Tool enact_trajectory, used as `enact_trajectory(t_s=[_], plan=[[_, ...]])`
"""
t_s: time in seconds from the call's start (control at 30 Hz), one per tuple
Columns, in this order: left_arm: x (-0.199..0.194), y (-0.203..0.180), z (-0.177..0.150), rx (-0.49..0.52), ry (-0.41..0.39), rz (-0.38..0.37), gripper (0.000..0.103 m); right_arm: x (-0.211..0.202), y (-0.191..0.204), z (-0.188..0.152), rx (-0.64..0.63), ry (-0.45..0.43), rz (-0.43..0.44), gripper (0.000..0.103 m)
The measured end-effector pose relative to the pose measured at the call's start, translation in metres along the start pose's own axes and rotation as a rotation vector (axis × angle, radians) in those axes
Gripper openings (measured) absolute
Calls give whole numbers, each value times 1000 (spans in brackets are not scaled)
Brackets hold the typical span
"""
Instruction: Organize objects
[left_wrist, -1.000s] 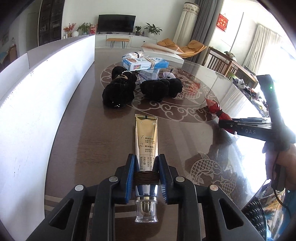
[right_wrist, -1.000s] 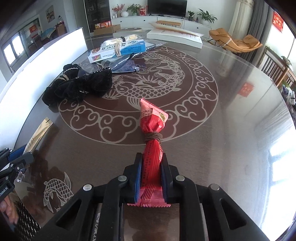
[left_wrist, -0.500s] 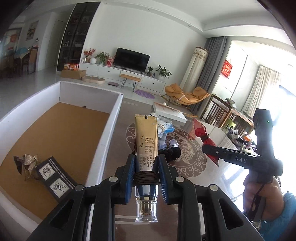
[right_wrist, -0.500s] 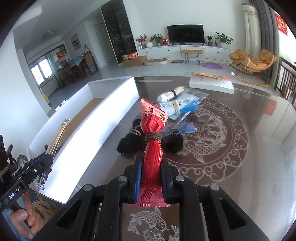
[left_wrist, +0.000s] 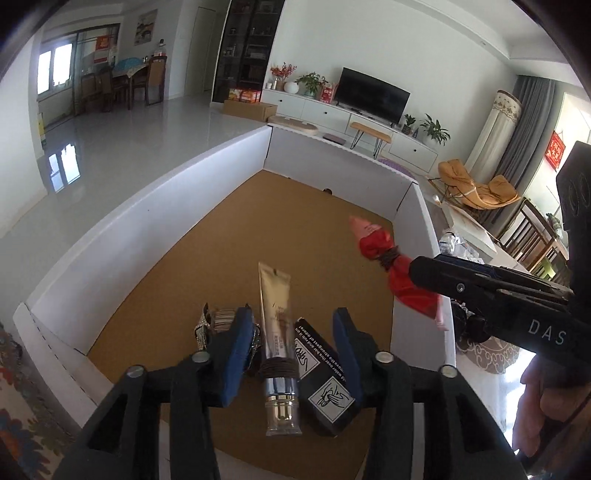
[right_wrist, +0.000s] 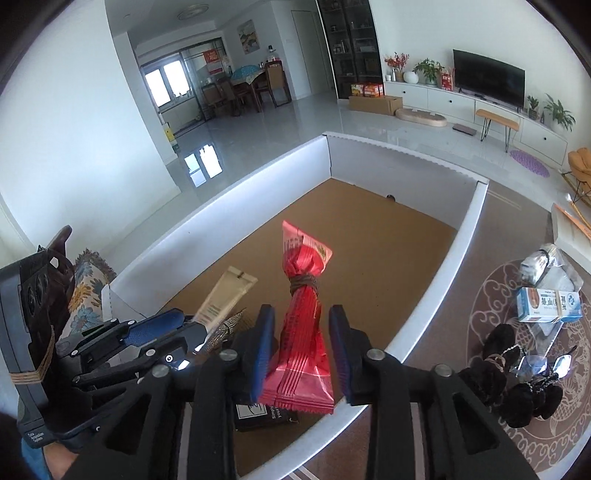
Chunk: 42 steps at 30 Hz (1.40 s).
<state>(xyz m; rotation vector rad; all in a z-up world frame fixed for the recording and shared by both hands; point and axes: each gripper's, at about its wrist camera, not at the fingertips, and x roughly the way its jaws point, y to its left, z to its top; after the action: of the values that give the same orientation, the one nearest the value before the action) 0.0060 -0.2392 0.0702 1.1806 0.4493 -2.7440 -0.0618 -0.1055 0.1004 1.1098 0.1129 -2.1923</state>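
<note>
- Over the white-walled box (left_wrist: 325, 155), the left gripper (left_wrist: 291, 339) has just been opening; its blue pads stand clear on either side of a gold tube (left_wrist: 277, 317), which sits between them, apart from both.
- The tube, wrapped near its silver neck with a dark band, shows a clear cap toward the camera and its crimped end pointing into the box.
- The right gripper (right_wrist: 301, 343) has likewise just been opening; a red packet (right_wrist: 304, 325), tied at its waist with a dark band, sits between the spread pads with a gap on each side.
- On the brown floor of the box lies a black card (left_wrist: 325, 384) with white printing, just beside the tube; a small glittery item (left_wrist: 207, 325) lies at the left pad.
- Right of the box, on the patterned tabletop (right_wrist: 480, 306), lie a blue-and-white carton (right_wrist: 546, 304), clear plastic bags and a heap of black fabric pieces (right_wrist: 517, 384).
- A hand (left_wrist: 543, 402) grips the right gripper's handle at the edge of the left wrist view.
</note>
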Motion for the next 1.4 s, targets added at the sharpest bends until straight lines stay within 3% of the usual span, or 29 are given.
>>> enact_trajectory(t_s=[0.03, 0.07, 0.17, 0.3, 0.43, 0.53, 0.67, 0.8, 1.0, 1.13, 1.4], plan=[[0, 3, -3, -20, -8, 8, 83, -2, -3, -4, 12, -13, 2, 58], [-2, 5, -7, -37, -29, 10, 85, -6, -6, -8, 20, -33, 5, 61], [-12, -2, -14, -45, -70, 5, 85, -32, -26, -30, 31, -104, -24, 76], [-31, -44, -26, 14, -116, -52, 85, -70, -79, -77, 72, -179, -164, 92], [-57, -112, -50, 140, -154, -215, 86, -94, -154, -139, 178, -156, -379, 92], [-66, -170, -76, 270, -124, -359, 99, -109, -206, -181, 256, -75, -526, 92], [-50, -229, -116, 428, -33, -419, 100, -135, -252, -224, 373, -52, -625, 92], [-9, -256, -135, 484, 41, -362, 100, -137, -268, -242, 409, -7, -653, 92], [41, -252, -129, 434, 41, -235, 100, -127, -265, -242, 398, 4, -651, 95], [56, -245, -123, 412, 34, -179, 100, -126, -271, -246, 437, 18, -607, 102], [77, -238, -123, 411, 92, -121, 100, -126, -268, -246, 434, 16, -610, 103]])
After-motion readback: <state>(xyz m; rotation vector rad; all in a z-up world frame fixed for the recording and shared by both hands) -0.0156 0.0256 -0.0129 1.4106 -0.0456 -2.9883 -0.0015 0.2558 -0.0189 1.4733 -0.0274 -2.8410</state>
